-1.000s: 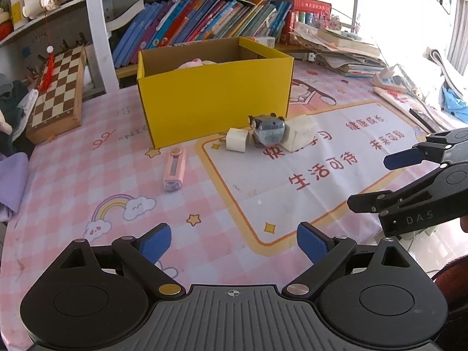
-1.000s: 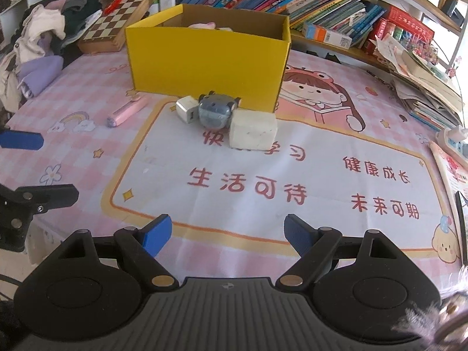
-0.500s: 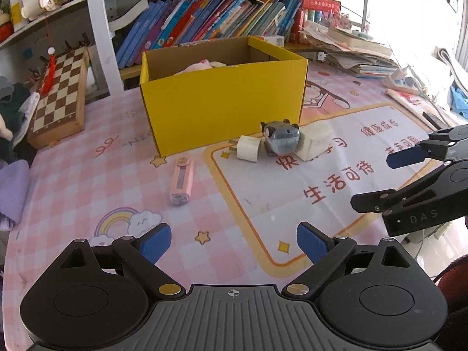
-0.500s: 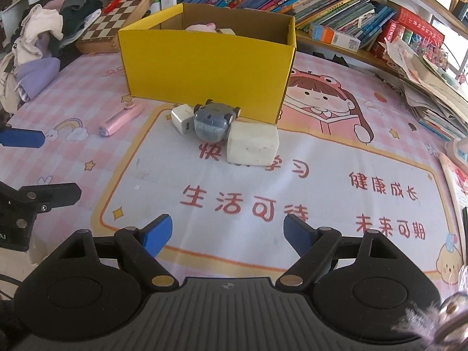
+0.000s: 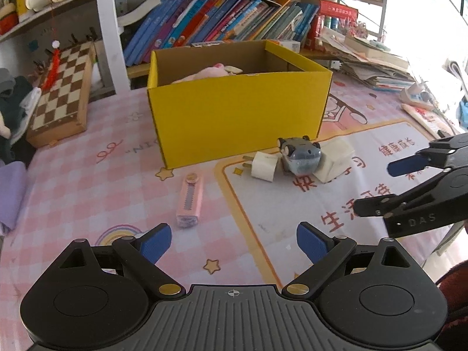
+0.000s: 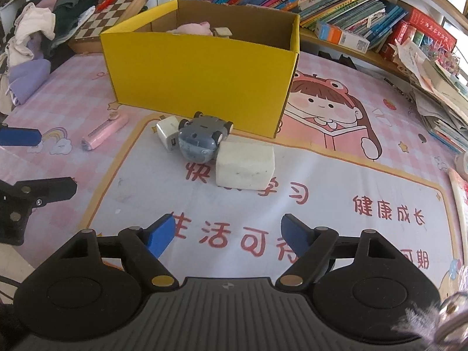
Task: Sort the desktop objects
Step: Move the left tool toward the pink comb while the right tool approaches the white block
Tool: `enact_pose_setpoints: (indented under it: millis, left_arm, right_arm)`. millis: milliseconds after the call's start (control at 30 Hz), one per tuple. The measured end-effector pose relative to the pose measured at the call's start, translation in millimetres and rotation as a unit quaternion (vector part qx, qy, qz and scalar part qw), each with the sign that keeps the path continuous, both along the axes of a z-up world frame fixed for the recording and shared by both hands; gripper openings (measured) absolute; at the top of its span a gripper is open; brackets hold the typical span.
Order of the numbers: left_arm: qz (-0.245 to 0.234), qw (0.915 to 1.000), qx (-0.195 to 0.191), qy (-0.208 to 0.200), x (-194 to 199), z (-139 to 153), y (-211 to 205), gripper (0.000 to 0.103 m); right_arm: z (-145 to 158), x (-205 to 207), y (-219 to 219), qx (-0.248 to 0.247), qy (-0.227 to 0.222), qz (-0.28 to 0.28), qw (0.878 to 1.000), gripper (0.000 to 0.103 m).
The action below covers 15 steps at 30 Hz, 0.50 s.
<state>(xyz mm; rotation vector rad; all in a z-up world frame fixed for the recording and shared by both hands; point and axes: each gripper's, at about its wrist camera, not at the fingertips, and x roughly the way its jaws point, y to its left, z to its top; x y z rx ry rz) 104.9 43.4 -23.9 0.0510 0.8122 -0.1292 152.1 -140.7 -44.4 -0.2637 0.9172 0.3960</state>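
Bright daylight, window glare upper right; fisheye-bent edges; sharp focus.

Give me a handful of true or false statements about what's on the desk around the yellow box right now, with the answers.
1. The yellow box already has something pink inside. True.
2. The grey toy car sits between the white charger plug and the white block. True.
3. The pink utility knife is inside the box. False: it lies on the tablecloth in front of the box.
4. The left gripper is holding the charger plug. False: its jaws are open and empty.
5. The right gripper is clamped on the white block. False: nothing is between its jaws, which are closing slightly.
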Motion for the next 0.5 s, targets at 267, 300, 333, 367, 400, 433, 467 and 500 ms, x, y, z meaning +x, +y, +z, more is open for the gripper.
enact_pose_setpoints:
  millis: [267, 300, 333, 367, 400, 433, 467, 500]
  left_arm:
    - [0.011, 0.9999, 0.003, 0.007, 14, -5, 2, 0.094]
    - [0.014, 0.9999, 0.004, 0.008, 15, -6, 3, 0.094]
    - [0.017, 0.9998, 0.004, 0.008, 17, -6, 4, 0.094]
    - [0.020, 0.9997, 0.005, 0.009, 19, -7, 5, 0.094]
    - [0.023, 0.9997, 0.005, 0.010, 20, -7, 6, 0.094]
    - [0.026, 0.9996, 0.005, 0.010, 21, -7, 6, 0.094]
    - [0.028, 0.9995, 0.005, 0.011, 23, -8, 7, 0.094]
    - [0.031, 0.9994, 0.005, 0.012, 24, -9, 8, 0.094]
  right_arm:
    - [-5, 20, 1, -0.004, 0.010, 0.002, 1.000, 0.074]
    - [-6, 23, 1, -0.004, 0.012, 0.003, 1.000, 0.074]
    - [-6, 26, 1, -0.004, 0.014, 0.003, 1.000, 0.074]
    - [-7, 29, 2, -0.004, 0.015, 0.005, 1.000, 0.074]
    - [-8, 31, 3, -0.005, 0.017, 0.006, 1.000, 0.074]
    - [-8, 34, 3, -0.005, 0.019, 0.008, 1.000, 0.074]
    - [-9, 36, 4, -0.005, 0.020, 0.010, 1.000, 0.074]
    - [-9, 38, 5, -0.005, 0.021, 0.013, 1.000, 0.074]
